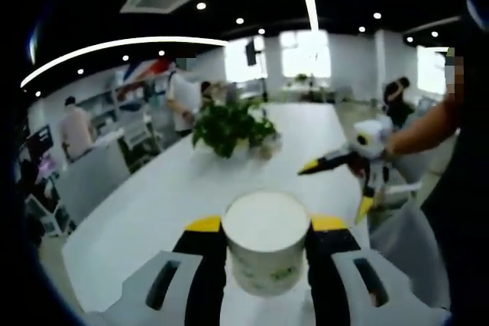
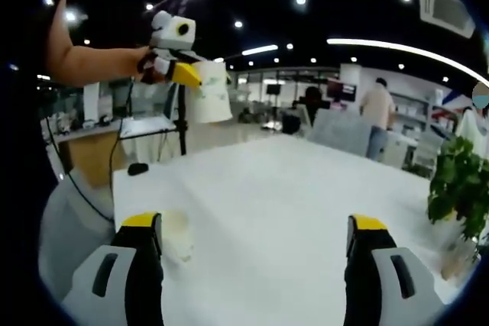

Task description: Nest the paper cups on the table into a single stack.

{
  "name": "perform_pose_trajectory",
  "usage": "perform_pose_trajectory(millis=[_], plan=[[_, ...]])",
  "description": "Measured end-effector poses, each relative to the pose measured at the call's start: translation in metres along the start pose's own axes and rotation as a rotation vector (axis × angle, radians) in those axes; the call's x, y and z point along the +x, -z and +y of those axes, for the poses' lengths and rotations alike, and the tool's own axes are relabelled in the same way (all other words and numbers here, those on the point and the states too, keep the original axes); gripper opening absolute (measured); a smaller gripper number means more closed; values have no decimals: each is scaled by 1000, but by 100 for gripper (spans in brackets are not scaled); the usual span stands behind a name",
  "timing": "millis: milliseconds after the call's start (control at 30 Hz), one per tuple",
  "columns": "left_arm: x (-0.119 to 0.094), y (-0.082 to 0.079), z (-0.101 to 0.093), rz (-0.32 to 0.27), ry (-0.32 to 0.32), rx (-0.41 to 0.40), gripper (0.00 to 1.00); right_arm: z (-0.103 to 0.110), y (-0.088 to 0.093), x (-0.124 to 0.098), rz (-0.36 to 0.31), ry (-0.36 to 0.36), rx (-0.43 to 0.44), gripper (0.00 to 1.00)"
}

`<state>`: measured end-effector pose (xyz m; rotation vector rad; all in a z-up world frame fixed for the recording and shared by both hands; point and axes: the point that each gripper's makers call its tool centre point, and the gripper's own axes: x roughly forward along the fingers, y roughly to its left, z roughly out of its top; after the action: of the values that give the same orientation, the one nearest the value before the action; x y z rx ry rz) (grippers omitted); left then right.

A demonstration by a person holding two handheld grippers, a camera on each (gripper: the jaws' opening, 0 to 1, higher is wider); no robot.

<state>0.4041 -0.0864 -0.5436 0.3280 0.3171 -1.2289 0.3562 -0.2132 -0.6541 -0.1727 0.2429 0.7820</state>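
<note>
- Step in hand, as judged: one cup is picked up and carried clear of the table; nesting is not yet done.
- Left gripper: black jaws with yellow tips closed against both sides of a white paper cup with a small green print, which they hold. In the left gripper view the cup faces the camera with one flat white end; which end it is cannot be told. In the right gripper view the left gripper holds this cup raised well above the long white table, tilted, a person's bare forearm behind it.
- Right gripper: jaws spread wide, nothing between them, held low over the table.
- A second pale paper cup appears to stand on the table just beside the right gripper's left-hand jaw; it is blurred and largely hidden.
- Next move, as judged: bring the held cup over the second cup, line up the axes, and lower it in; the free gripper could steady the standing cup.
- Other: a green potted plant stands further along the table.
</note>
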Motion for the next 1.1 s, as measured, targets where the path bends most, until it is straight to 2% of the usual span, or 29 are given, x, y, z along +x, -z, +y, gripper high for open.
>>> perform_pose_trajectory(millis=[133,233,367,600,667,733,900,1100], plan=[[1,7,-11,21,-1,33,39,2,-3,1,-2,-8,-4,99],[1,5,-23,12,3,30,39,2,-8,2,-13,-11,-6,99],[4,6,-38,37,15,78,39,3,-13,3,-26,-15,7,98],[5,-1,-63,13,43,57,39,4,-15,4,-33,-20,7,98],[4,-1,-69,14,44,74,39,7,-16,4,-35,-28,8,98],[3,3,-70,24,39,94,39,8,-17,4,-36,-30,5,98],[-3,6,-69,22,17,78,39,10,-20,4,-36,-39,6,97],[-11,1,-77,2,7,89,39,14,-28,3,-44,-49,2,96]])
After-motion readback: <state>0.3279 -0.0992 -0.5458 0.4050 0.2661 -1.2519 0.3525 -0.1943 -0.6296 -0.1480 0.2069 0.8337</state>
